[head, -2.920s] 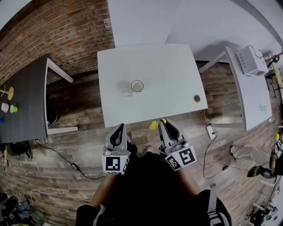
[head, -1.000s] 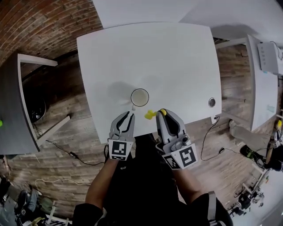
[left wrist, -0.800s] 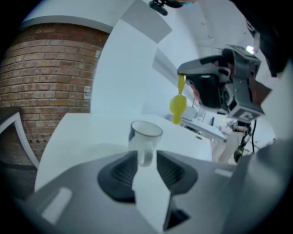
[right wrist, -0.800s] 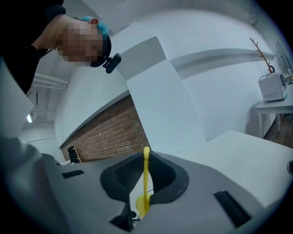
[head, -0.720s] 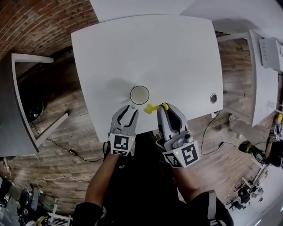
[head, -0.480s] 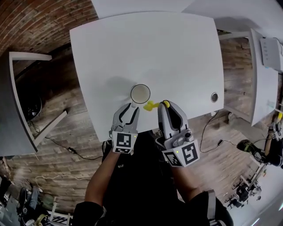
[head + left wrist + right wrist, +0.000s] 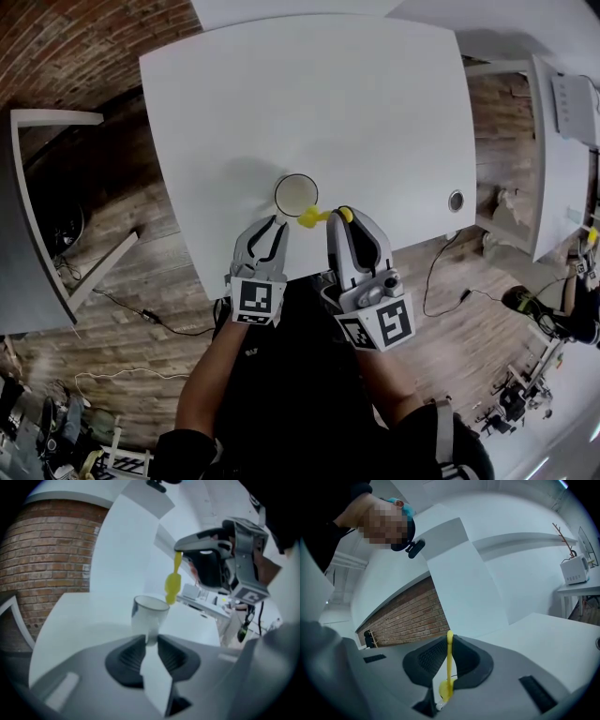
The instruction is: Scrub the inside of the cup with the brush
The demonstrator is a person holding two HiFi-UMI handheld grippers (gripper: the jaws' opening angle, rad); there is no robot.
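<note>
Left tongs [image 7: 275,223], nose-down, closing on cup [image 7: 296,194]

From my head, one camera looks steeply down on the whole tabletop [image 7: 375,112], from far above. The left camera rides just behind my left fingers [image 7: 129,656], low and very near the cup [image 7: 149,613]. The right one looks along my right fingers [image 7: 426,660] toward the brick wall [image 7: 408,619]. Head and left views share the cup and brush [image 7: 309,217].
</note>
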